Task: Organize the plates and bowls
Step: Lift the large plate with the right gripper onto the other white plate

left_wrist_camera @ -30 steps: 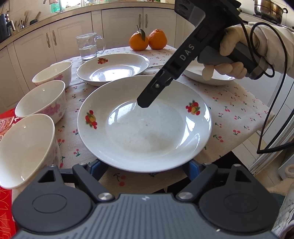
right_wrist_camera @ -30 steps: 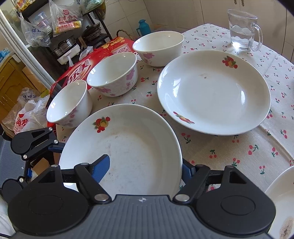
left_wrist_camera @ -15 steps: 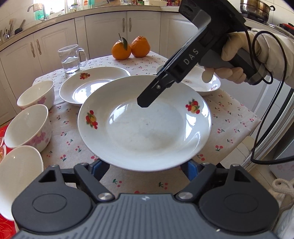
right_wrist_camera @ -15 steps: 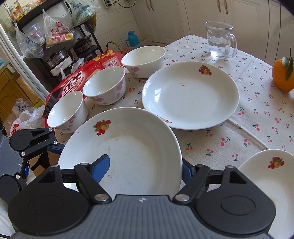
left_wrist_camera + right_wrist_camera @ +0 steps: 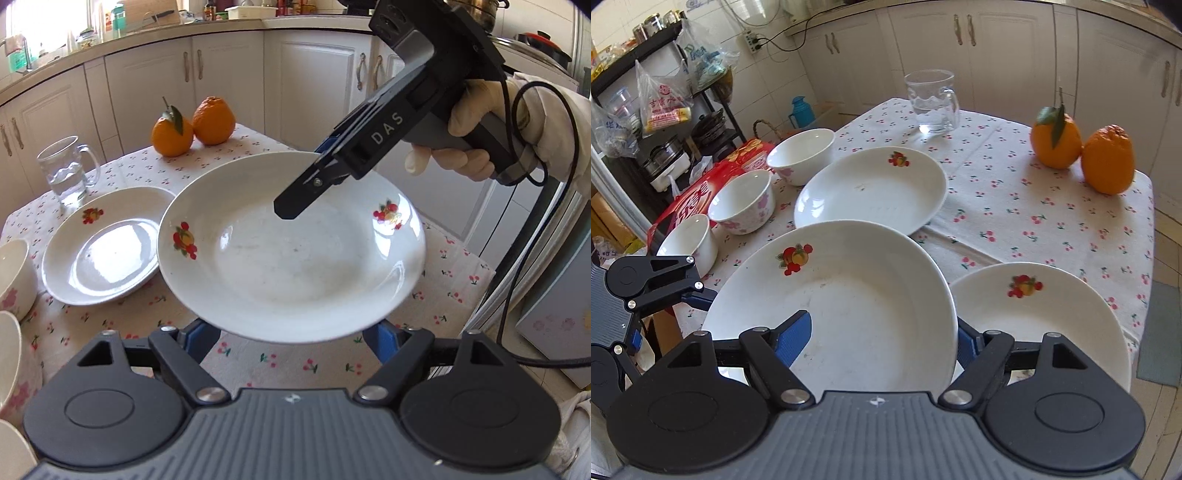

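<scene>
While both my tongs grip one white plate point(image 5: 295, 258) lifted off the bench, it fills the middle of the left wrist view. My left tongs point(image 5: 291, 334) are clamped on its near rim at the bottom centre — blue pads peeking from under the edge on both sides. My right tongs point(image 5: 295, 206) come in from the upper right and are clamped on the plate's far rim, one black finger lying over the inside; my gloved hand point(image 5: 465, 136) holds the handle, a black cable looping off it.

From the right wrist view the same plate sits low in the frame, one blue pad point(image 5: 794, 338) pressed on its inner face, the other hidden behind the edge.

Just beyond it, lower right in that view, a second plate point(image 5: 1034, 317) rests on the cherry-print cloth point(image 5: 1015, 206) over the bench. Further up, at centre, lies a third plate point(image 5: 871, 192). Three bowls point(image 5: 744, 201) run along the left edge beside a red package point(image 5: 698, 195). Farthest back stand a glass mug point(image 5: 932, 101) at the top centre and two oranges point(image 5: 1082, 151) — touching — at the upper right.
</scene>
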